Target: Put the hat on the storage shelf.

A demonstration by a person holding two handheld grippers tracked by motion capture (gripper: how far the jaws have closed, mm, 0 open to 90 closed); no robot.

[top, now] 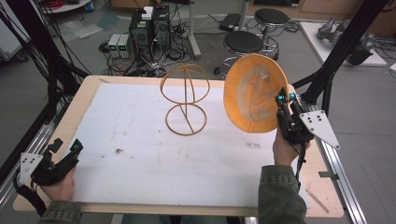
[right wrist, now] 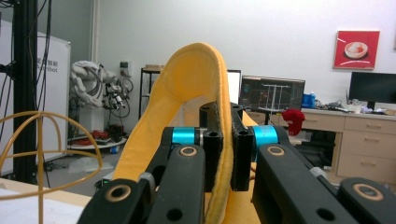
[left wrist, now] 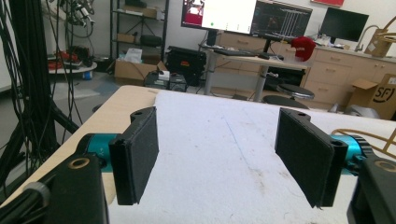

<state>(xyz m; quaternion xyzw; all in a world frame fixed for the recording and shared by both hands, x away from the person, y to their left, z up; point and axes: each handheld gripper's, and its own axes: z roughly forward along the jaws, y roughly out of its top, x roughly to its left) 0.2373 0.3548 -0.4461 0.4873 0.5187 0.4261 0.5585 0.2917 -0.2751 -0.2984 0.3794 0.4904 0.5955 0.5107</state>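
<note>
**Hat up in right tongs, left tongs idle**

Right tongs (top: 286,99) clamped on the rim of the yellow hat (top: 254,92), hat held clear above the right side of the surface (top: 88,91), open side facing the camera (pale lining visible). Wire hat stand (top: 186,100) upright on the white mat (top: 140,158), just left of the hat, not touching it. Left tongs (top: 65,151) at the near-left corner, jaws apart, nothing between them, hand resting at the surface edge. Small dark speck on the mat left of centre. Floor beyond: two black stools (top: 243,43), computer boxes (top: 149,25), cable tangle.
</note>
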